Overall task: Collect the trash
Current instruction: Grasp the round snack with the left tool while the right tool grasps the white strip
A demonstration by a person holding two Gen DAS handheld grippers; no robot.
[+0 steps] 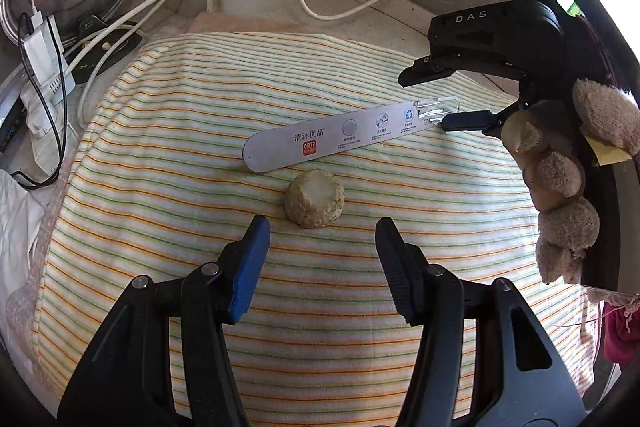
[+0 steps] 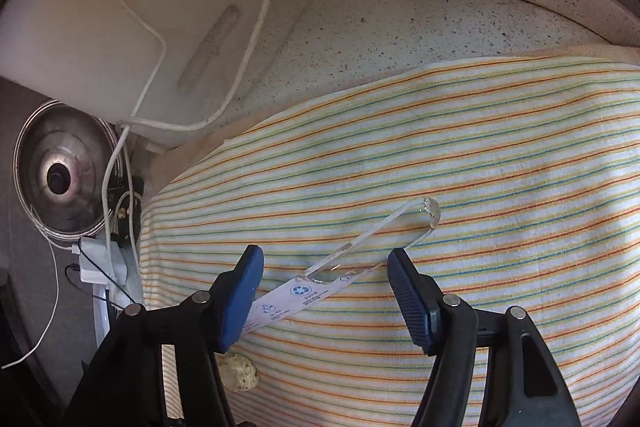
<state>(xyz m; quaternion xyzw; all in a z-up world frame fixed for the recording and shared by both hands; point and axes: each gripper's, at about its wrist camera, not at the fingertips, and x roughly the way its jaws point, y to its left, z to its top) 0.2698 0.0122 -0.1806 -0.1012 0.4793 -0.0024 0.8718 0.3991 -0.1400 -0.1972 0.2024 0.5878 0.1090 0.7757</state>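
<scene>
Both tools gape — left (image 1: 322,227) near cork (image 1: 315,199), right (image 2: 326,263) straddling wrapper (image 2: 320,287).

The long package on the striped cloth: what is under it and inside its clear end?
The long package lies flat on the striped cloth. Through its clear end only the stripes show; it looks empty. The printed card hides whatever lies beneath.

- left black two-finger gripper (image 1: 322,235): pointing steeply down, jaws standing partly apart, nothing between them, pads touching nothing
- right black two-finger gripper (image 2: 326,267): also tilted steeply down, jaws spread apart, pads not pressing on anything
- from the left wrist camera the right one comes in from the right side, held by a hand in a fuzzy beige knit glove (image 1: 568,187) wrapped round its handle
</scene>
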